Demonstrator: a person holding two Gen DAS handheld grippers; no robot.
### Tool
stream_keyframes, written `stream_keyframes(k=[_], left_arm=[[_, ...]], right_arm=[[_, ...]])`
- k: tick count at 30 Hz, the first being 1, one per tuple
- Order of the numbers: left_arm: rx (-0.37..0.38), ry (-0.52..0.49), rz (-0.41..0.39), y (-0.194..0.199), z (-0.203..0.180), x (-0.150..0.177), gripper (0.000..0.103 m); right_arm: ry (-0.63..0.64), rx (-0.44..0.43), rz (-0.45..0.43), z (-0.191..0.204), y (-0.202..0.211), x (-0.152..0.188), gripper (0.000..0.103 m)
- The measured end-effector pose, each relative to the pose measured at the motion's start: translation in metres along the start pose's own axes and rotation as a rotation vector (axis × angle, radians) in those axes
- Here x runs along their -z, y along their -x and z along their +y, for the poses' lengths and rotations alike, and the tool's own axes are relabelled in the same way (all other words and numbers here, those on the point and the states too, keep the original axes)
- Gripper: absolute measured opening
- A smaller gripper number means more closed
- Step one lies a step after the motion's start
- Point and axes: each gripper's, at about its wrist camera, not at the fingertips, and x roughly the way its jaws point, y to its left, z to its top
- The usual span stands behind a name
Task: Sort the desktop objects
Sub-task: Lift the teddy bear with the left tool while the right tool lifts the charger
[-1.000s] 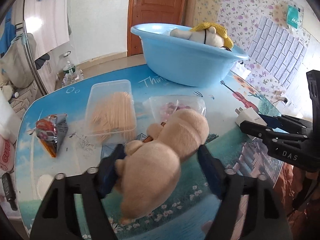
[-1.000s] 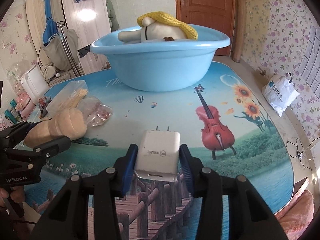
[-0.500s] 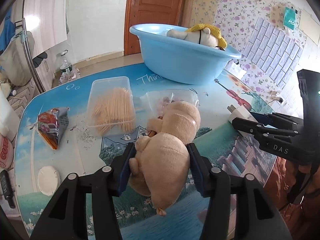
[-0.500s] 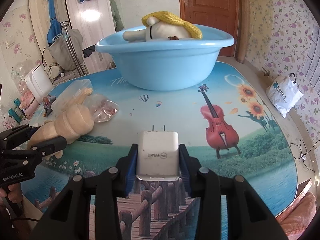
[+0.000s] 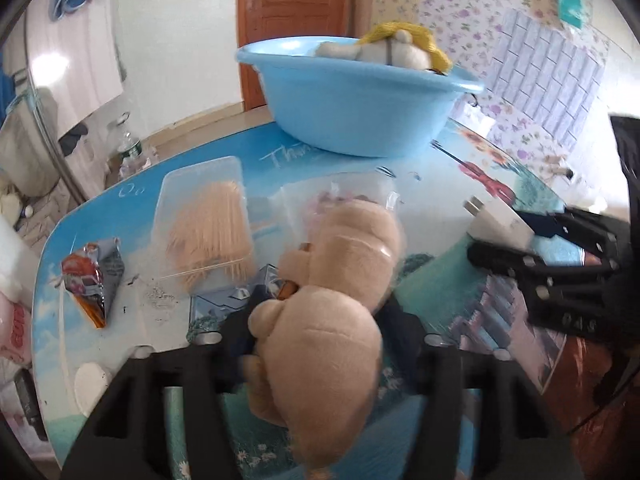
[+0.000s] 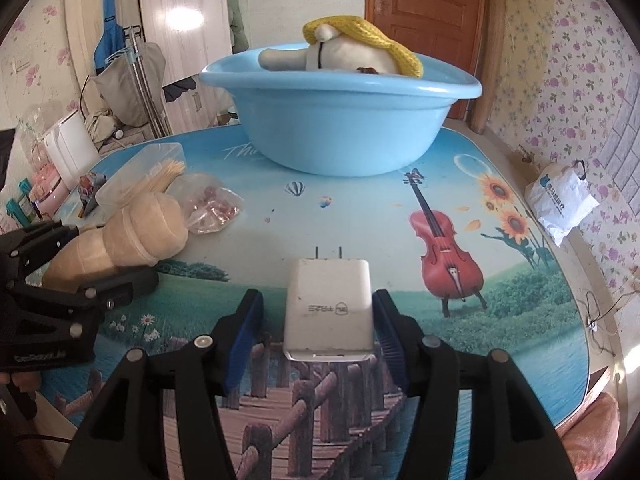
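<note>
1. The table (image 6: 360, 208) has a printed top with a violin and sunflowers, and everything stands on it.
2. The blue basin (image 6: 340, 120) stands at the far side of the table, and a white plush with yellow knit (image 6: 352, 50) lies inside it.
3. The left gripper (image 5: 320, 320) has just been closing, and its pads now press on both sides of the tan plush toy (image 5: 332, 308), which lies between them near the front edge of the table.
4. The right gripper (image 6: 316, 320) has just been opening. The white charger (image 6: 329, 310) lies flat on the table between its jaws, with a clear gap at the left pad; at the right pad I cannot tell if it touches.
5. The clear box of toothpicks (image 5: 208, 220) lies left of the toy.
6. A small clear bag (image 6: 210, 208) with reddish pieces lies just behind the toy.
7. A crumpled snack wrapper (image 5: 92, 280) lies near the left edge.
</note>
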Motion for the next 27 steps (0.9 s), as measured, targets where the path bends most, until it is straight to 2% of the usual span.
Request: stream_keyframes(k=[2,3,12,21,27], left_arm=[[0.016,-0.002,0.003,0.003,-0.001,0.002,0.046],[0.029,0.007,0.004,0.005,0.0,0.003,0.046],[0.069,0.068,-0.048,0.035,0.001,0.007,0.045],[0.077,0.091,-0.122,0.062,0.0,-0.002,0.045],[0.072,0.104,-0.147,0.071,0.002,-0.005,0.045]], right_arm=[[-0.011,-0.009,-0.002,-0.003,0.0,-0.001,0.048],[-0.012,-0.007,-0.001,-0.004,0.0,-0.001,0.038],[-0.015,-0.059,-0.006,-0.003,0.007,0.0,0.038],[0.003,-0.098,-0.065,0.004,0.032,-0.008,0.038],[-0.015,-0.161,-0.108,0.008,0.051,-0.017,0.038]])
